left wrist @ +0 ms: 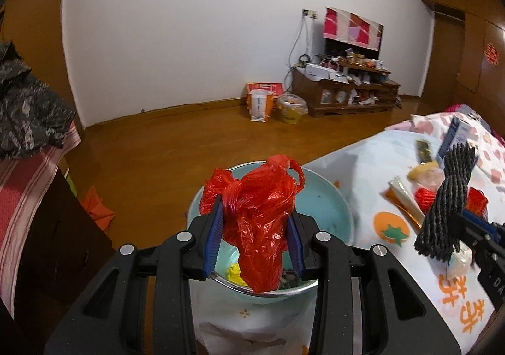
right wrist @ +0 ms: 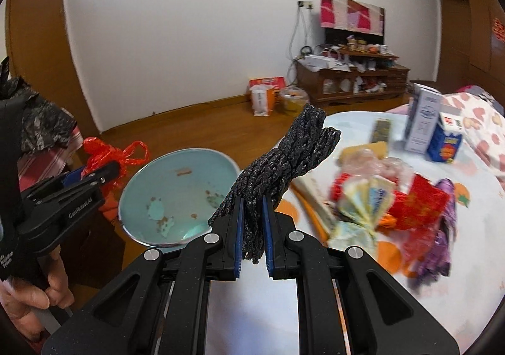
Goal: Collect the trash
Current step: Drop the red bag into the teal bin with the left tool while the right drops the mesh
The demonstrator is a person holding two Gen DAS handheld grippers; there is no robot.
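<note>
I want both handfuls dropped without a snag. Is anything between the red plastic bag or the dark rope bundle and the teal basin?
Nothing visible blocks either. The left tongs hold the red plastic bag directly over the teal basin, whose open mouth holds only scraps. The right tongs grip the dark rope bundle beside the basin's rim, over the bed's edge.

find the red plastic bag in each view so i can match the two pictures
Left wrist view: red plastic bag sits at lower centre, clamped between the left hand-held gripper fingers, over the light blue basin.
Right wrist view: bag shows at the left edge, held by that same hand-held gripper, left of the basin.
Shared landmark: the light blue basin.
</note>
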